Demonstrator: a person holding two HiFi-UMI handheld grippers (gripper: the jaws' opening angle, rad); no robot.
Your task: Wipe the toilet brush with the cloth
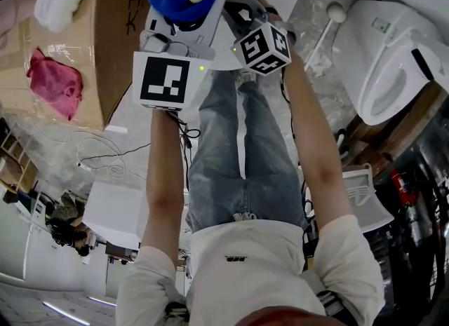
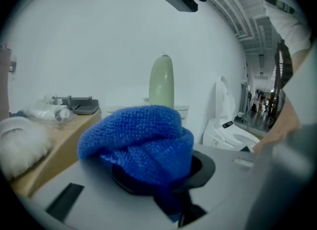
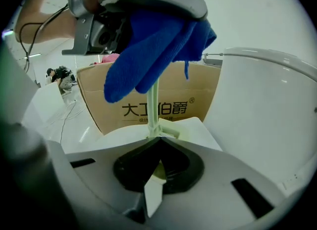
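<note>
From where I stood, the left tongs were clamped on the bunched blue cloth, and the cloth was wrapped around the pale green toilet brush, high in the middle of the right gripper view. The right tongs were closed on the lower part of the thin stem and held it upright in front of the cardboard box. The brush's rounded tip poked up just behind the cloth in the left gripper view. The toilet sat well apart, at the upper right of the head view. To do the wipe well, I judged the lower grip should stay firm and still while the cloth slid along the stem with steady squeeze. It should go right over the tip, with a little twist so every side got rubbed. Too loose a pinch might let the cloth slip off. Too hard a pull could tug the slim stem out of the right tongs.
</note>
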